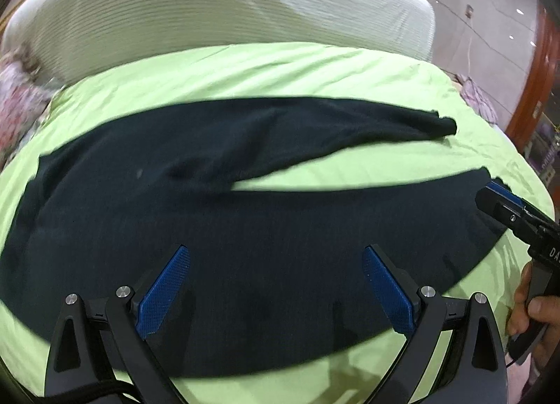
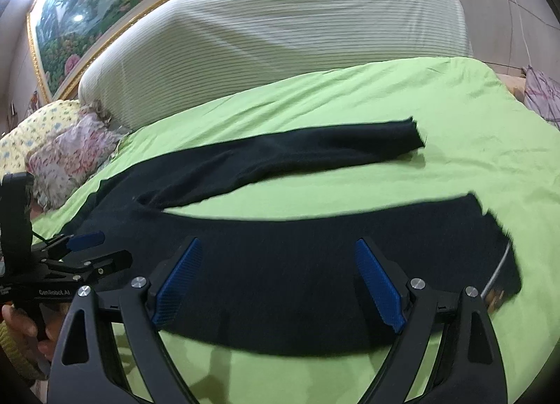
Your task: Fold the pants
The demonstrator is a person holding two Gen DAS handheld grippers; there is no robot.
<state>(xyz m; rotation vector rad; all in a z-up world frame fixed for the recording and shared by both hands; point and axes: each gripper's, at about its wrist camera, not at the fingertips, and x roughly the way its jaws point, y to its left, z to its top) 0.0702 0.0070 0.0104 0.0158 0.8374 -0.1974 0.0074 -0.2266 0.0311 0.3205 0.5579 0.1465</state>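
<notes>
Dark pants (image 1: 210,215) lie flat on green bedsheet (image 1: 280,68), legs splayed in a V, far leg (image 2: 315,148) angled away from near leg (image 2: 350,229). Left gripper (image 1: 276,285): fingers spread wide, nothing betw them, hovering over the waist/seat area. Right gripper (image 2: 278,278): fingers likewise spread, over near leg. Striped headboard (image 2: 280,36) beyond fingertips; floral pillow (image 2: 70,155) to left.

One pair of black pants (image 1: 217,215) with two legs spread. One green sheet (image 1: 280,68). One striped headboard (image 2: 280,36). Two open grippers, left (image 1: 276,257) and right (image 2: 278,246), four blue pads. One framed painting (image 2: 105,8). Two flowered pillows (image 2: 66,159).
</notes>
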